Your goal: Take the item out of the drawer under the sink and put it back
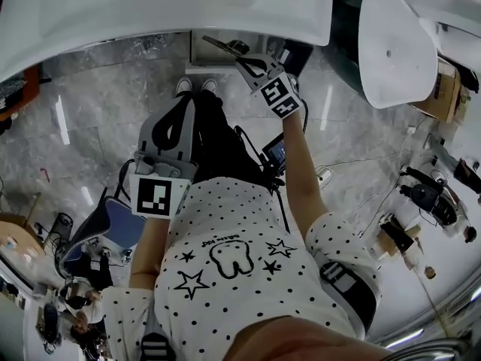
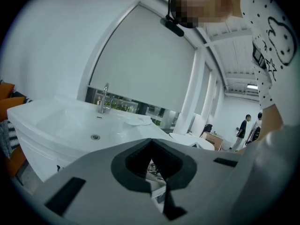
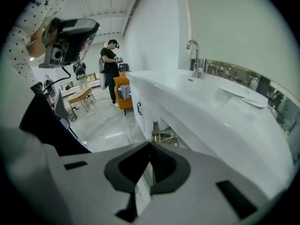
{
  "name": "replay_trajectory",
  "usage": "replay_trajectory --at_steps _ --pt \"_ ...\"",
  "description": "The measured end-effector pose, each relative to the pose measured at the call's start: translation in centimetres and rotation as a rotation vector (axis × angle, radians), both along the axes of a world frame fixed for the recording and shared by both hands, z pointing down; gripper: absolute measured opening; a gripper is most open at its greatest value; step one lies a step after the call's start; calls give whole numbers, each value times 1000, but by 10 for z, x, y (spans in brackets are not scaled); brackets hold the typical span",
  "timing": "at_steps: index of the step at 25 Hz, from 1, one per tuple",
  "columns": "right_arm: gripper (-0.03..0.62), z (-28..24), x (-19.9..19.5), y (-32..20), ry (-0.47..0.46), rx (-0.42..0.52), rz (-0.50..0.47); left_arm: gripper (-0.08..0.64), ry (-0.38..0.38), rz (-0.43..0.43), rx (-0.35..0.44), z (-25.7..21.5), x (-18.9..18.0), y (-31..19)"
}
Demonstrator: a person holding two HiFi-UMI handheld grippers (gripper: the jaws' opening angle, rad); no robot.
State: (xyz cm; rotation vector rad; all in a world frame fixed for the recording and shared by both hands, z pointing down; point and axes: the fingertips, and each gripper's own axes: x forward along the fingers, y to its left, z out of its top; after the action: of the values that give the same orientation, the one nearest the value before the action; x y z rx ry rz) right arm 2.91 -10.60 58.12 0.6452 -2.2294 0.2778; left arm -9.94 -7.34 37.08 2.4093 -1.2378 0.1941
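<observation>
The white sink runs along the top of the head view. Under its front edge the drawer stands open, and its inside shows pale. My right gripper is held over that opening, jaws shut, and I see nothing between them. In the right gripper view the gripper looks along the sink front at the open drawer, with metal parts inside. My left gripper hangs lower, in front of the person's legs, jaws shut. In its own view the left gripper faces the basin and tap.
A second white basin and a cardboard box stand to the right. A blue chair is at the left, and cables lie on the marble floor. Another person stands by an orange chair.
</observation>
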Motion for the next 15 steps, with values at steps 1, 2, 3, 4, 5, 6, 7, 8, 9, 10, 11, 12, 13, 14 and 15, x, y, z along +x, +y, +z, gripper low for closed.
replay_trajectory --at_steps 1,2,3,4,5,6,7,8,9,10,11,12,13,14,15 --pt "15 -5 -1 3 -5 5 5 -5 6 -8 12 -5 -2 -1" --pt "15 -11 -2 7 -11 11 12 -5 11 -13 20 -9 -3 -1" --pt "15 -17 -2 10 -19 17 22 -5 14 -14 25 -13 -4 0" --pt "15 -23 -2 13 -28 22 36 -5 17 -13 31 -17 -4 1" --pt "15 -30 -2 15 -36 28 52 -5 19 -11 40 -21 -5 1" --pt "15 -36 -3 16 -44 36 66 -5 20 -9 49 -26 -5 1" --pt "15 -43 -3 17 -52 44 80 -5 22 -7 58 -30 -6 0" --pt "15 -50 -4 18 -61 52 94 -5 25 -7 65 -34 -6 -1" --pt "15 -58 -4 19 -74 59 109 -5 28 -8 69 -38 -7 -2" --pt "15 -66 -5 19 -93 65 130 -5 33 -8 74 -42 -8 -3" --pt "15 -75 -5 18 -120 71 156 -5 36 -8 79 -46 -8 -5" --pt "15 -83 -5 16 -151 79 186 -5 38 -7 87 -50 -8 -7" --pt "15 -92 -6 13 -184 88 216 -5 38 -5 97 -53 -9 -11" --pt "15 -101 -6 11 -216 98 246 -5 38 -2 107 -56 -9 -14" --pt "15 -109 -5 9 -244 107 272 -5 36 2 116 -59 -9 -17"
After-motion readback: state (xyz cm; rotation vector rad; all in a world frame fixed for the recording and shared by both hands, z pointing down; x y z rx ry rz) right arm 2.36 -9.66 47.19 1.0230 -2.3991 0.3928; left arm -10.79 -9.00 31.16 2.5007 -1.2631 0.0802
